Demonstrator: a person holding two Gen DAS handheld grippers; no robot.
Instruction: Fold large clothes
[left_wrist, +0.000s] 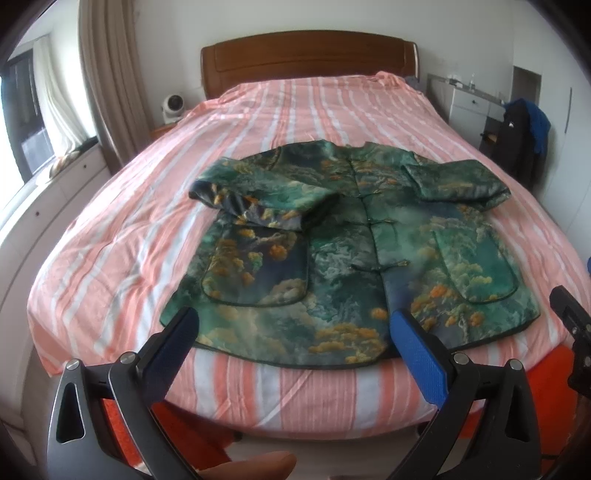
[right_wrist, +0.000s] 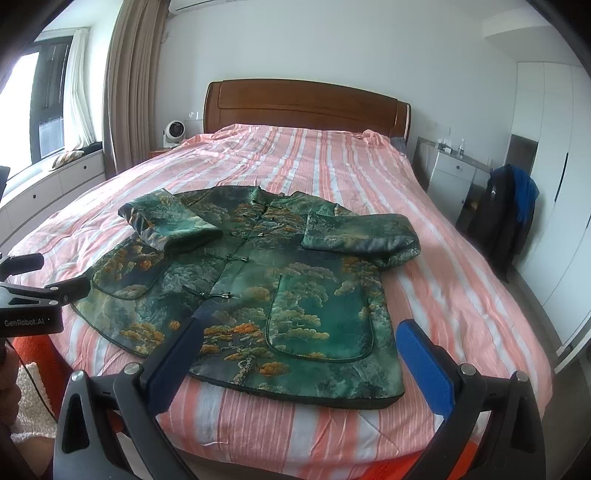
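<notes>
Both the left gripper (left_wrist: 291, 332) and right gripper (right_wrist: 301, 343) are spread wide, empty. The jacket (left_wrist: 351, 243) lies ahead of the fingertips, sleeves folded inward. Slippery fabric may slide, undoing sleeve folds.

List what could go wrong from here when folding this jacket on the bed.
1. The green patterned satin jacket lies with its hem near the foot edge of the pink striped bed cover; a tug may slide it off.
2. Both sleeves are already folded across the front; lifting the hem could spill them open.
3. The open left gripper and right gripper could snag the knot buttons.
</notes>
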